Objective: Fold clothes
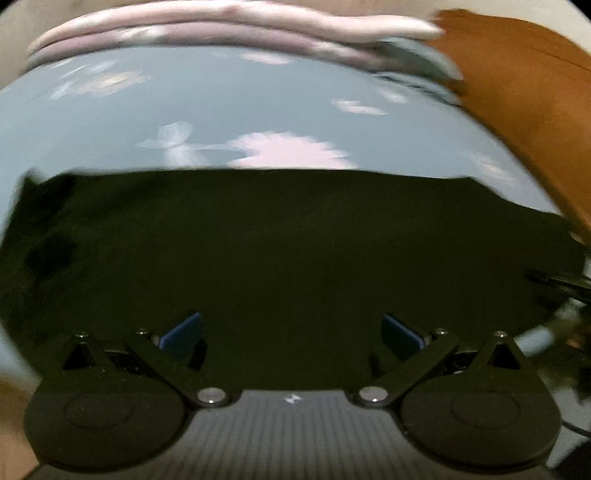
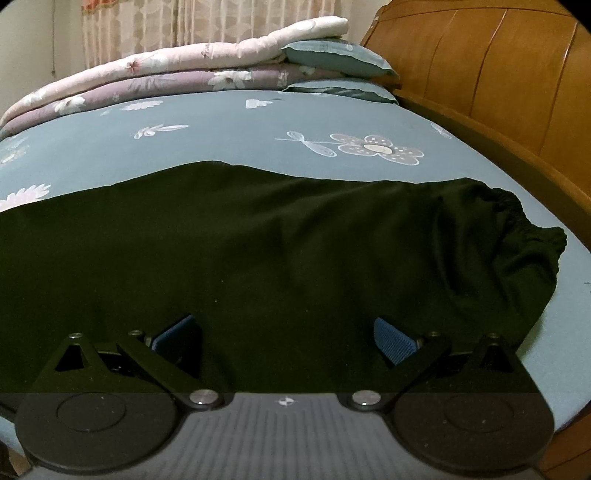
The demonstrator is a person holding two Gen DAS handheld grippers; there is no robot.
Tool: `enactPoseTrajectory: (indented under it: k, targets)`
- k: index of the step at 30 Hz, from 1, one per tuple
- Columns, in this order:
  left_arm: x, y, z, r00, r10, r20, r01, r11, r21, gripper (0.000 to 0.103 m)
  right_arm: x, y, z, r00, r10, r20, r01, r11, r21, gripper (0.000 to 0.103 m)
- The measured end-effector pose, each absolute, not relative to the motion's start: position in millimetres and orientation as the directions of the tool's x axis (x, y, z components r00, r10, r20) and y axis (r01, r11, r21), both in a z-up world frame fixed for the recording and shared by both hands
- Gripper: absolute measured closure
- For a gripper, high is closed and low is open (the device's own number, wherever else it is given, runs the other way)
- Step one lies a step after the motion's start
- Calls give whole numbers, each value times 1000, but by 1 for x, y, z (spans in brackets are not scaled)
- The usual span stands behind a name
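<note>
- Across the blue flowered bedsheet (image 2: 229, 122) lies a dark garment (image 2: 258, 251), spread flat, its gathered elastic waistband (image 2: 524, 229) at the right end near the wooden headboard (image 2: 498, 74).
- Left gripper (image 1: 291, 332): jaws spread wide, nothing between them; the blue pads (image 1: 183, 332) hover low over the dark cloth — whether they touch it cannot be told.
- Its view is smeared with blur; flower prints and the folded quilts (image 1: 207, 26) at the far edge are hard to make out, and the garment's right side runs out of frame.
- Right gripper (image 2: 286, 336): jaws equally wide apart, holding nothing, set low over the garment's near edge.
- Here the picture is sharp — quilts, pillows (image 2: 340, 59) and curtain (image 2: 207, 22) show beyond; the garment's left part is cut off.
</note>
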State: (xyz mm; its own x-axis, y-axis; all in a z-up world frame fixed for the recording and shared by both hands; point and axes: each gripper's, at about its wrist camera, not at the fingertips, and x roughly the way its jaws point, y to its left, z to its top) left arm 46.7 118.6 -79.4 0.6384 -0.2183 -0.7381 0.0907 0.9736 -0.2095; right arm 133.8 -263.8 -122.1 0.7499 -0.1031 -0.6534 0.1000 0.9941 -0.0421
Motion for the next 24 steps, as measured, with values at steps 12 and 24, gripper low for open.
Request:
enactPoseTrajectory:
  k: [12, 24]
  targets:
    - [55, 46, -101, 548, -258, -796, 296, 950, -104, 1, 132, -265, -122, 755, -98, -649, 98, 995, -36, 0]
    - [50, 137, -63, 646, -282, -710, 58, 945, -323, 1, 131, -264, -122, 757, -96, -646, 98, 995, -33, 0]
